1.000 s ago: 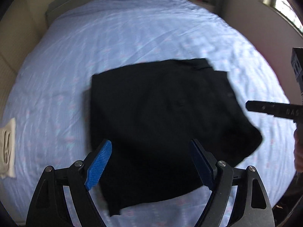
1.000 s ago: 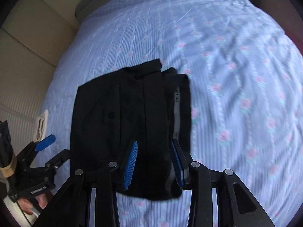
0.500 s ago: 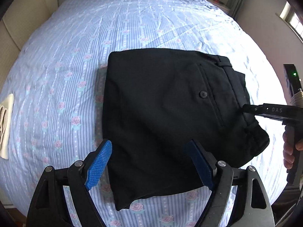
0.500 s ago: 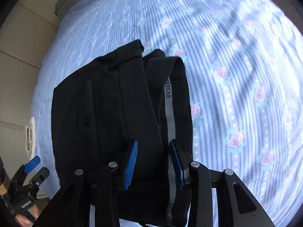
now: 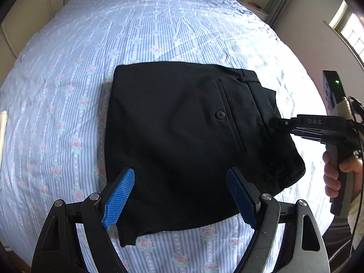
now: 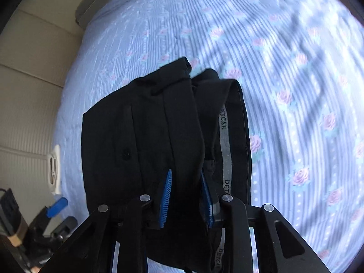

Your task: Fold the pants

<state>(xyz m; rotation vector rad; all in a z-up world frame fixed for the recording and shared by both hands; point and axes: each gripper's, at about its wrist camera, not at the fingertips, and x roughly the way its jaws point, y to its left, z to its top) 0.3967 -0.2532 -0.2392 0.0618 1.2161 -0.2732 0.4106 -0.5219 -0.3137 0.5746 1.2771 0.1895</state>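
a: our pants (image 5: 182, 141) lie folded on the bed (image 5: 159, 29), soft, light, limp, waistband at 3 o'clock; we'd pinch that thick band

b: our right tool (image 6: 186, 195) has just been narrowing on it, grip unclear; left tool (image 5: 179, 195) wide, empty. the inner tape seems to read "detcae", tool says "das"

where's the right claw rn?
In the left wrist view the right claw comes in from the right edge, its tip on the waistband end of the pants on the bed. Its jaws have just been closing, with waistband fabric between them.
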